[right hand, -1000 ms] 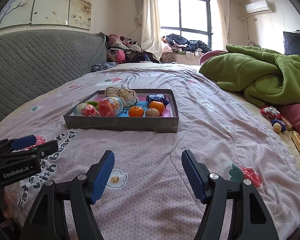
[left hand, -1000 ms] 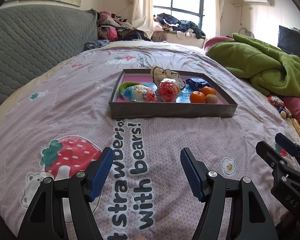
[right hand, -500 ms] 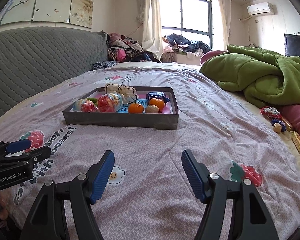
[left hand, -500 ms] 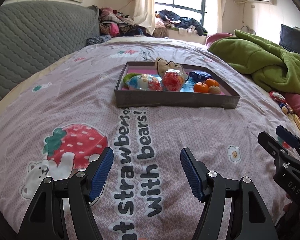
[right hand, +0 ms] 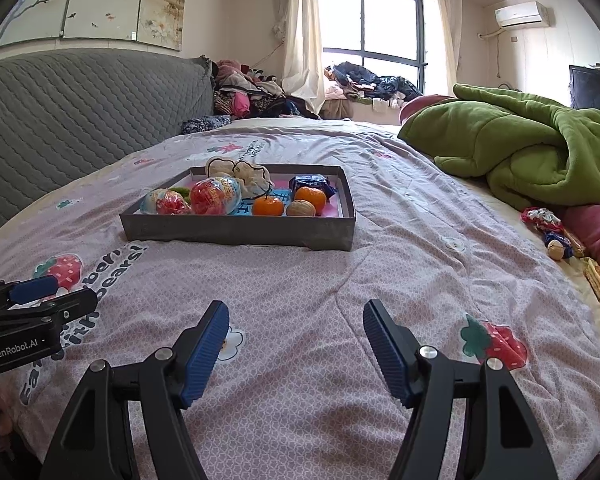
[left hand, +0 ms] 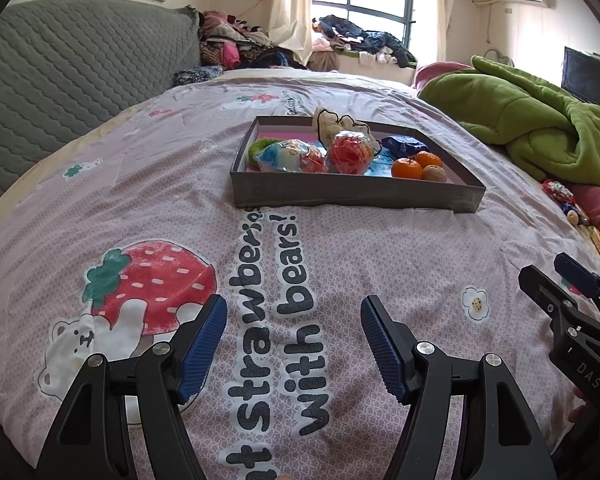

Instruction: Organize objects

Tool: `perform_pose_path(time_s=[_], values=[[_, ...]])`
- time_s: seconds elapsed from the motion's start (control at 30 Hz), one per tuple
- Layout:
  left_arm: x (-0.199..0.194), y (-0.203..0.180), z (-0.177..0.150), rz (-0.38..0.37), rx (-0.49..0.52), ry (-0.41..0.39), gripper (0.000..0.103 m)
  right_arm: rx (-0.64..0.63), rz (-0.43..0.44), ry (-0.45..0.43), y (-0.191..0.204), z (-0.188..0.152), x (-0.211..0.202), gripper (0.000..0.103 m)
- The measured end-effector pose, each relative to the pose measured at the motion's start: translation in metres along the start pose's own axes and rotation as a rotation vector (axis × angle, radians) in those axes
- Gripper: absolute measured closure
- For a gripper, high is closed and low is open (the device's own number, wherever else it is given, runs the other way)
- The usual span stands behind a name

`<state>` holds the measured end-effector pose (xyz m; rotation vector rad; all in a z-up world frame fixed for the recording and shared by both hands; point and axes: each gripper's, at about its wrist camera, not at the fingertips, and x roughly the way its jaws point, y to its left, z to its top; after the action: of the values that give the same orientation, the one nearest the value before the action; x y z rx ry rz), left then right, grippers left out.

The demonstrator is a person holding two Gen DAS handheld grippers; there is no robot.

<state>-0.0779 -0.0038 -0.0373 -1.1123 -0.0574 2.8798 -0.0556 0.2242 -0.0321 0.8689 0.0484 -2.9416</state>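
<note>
Tray (snacks, 2 oranges inside) lies well ahead of left claw, right claw; both gape wide, empty.

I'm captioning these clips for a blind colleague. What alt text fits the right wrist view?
The open right gripper hovers empty over a pink strawberry-print bedspread. Ahead sits a shallow grey tray holding two oranges, a walnut and wrapped toys. A green blanket lies at right; the left gripper shows at the left edge.
</note>
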Motion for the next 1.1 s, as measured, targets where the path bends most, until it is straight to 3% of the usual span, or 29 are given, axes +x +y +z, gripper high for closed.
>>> perform_pose_path(time_s=[1.1], values=[[0.0006, 0.0039, 0.0010, 0.024, 0.000, -0.011, 0.032, -0.008, -0.003, 0.014, -0.0012, -0.0014, 0.0041, 0.034]])
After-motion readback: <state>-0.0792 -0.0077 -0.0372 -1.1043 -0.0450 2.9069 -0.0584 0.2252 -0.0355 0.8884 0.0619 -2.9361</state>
